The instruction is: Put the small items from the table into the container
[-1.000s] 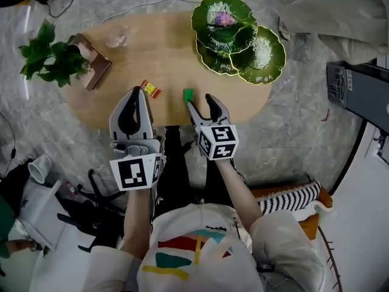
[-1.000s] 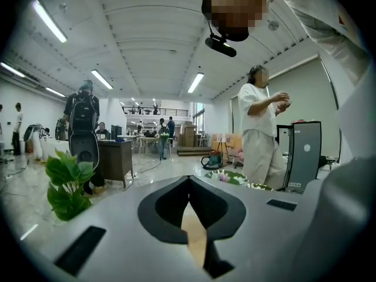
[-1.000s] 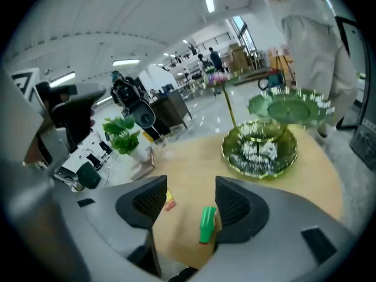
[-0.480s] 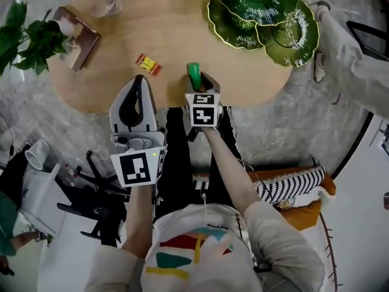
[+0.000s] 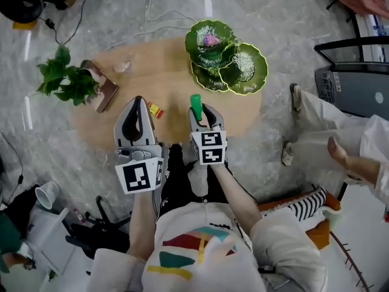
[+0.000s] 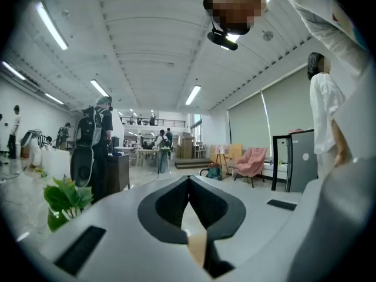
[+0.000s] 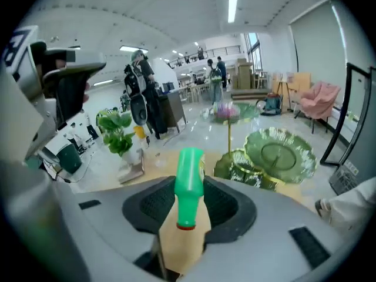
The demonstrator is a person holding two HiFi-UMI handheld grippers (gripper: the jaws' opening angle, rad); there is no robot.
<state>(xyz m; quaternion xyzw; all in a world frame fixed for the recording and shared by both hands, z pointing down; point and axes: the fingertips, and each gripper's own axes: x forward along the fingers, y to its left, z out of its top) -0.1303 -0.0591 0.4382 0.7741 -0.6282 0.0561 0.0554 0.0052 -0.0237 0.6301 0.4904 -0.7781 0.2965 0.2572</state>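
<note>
right tongs (image 5: 199,109) now on green bottle (image 5: 196,101), aloft

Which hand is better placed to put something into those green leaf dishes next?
Right. The right gripper grips the green bottle-shaped toy, with the leaf dishes ahead; the left gripper is shut and empty.

Green item (image 5: 196,102): pinched in the right claw (image 5: 199,109).
Yellow-red item (image 5: 154,109): laid on the tabletop (image 5: 164,72).
Container (image 5: 226,58): green leaf-shaped dishes, stacked.
</note>
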